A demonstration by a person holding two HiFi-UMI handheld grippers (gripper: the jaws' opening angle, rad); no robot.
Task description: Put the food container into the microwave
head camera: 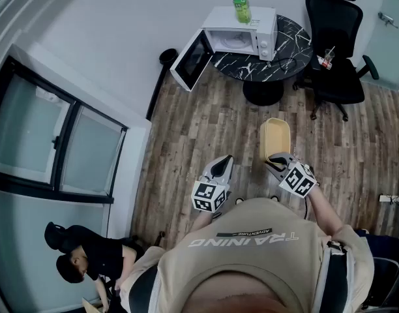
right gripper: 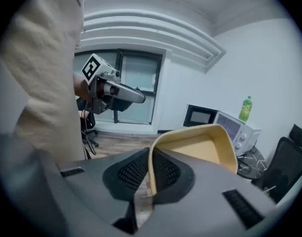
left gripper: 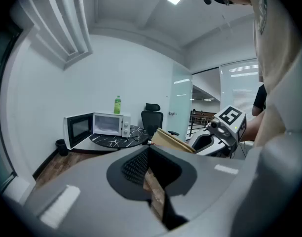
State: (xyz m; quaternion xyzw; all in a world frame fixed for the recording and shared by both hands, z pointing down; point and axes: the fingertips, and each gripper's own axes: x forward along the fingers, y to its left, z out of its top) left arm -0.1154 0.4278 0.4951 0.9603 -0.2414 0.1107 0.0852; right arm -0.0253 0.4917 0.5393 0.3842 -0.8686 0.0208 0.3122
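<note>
A white microwave [head camera: 242, 34] stands on a round black marble table [head camera: 284, 64] with its door [head camera: 192, 60] swung open to the left. The beige food container [head camera: 276, 139] hangs over the wood floor, well short of the table. My right gripper [head camera: 278, 165] is shut on its near rim, and in the right gripper view the rim [right gripper: 151, 162] runs between the jaws [right gripper: 151, 174]. My left gripper [head camera: 219, 169] is beside it on the left, shut and empty [left gripper: 147, 164]. The container [left gripper: 170, 139] and microwave [left gripper: 109, 124] also show in the left gripper view.
A green bottle [head camera: 241, 6] stands on top of the microwave. A black office chair [head camera: 336, 44] sits right of the table, and a small black bin [head camera: 167, 57] left of it. Glass panels [head camera: 49, 142] line the left side. A person in black [head camera: 88, 256] crouches at lower left.
</note>
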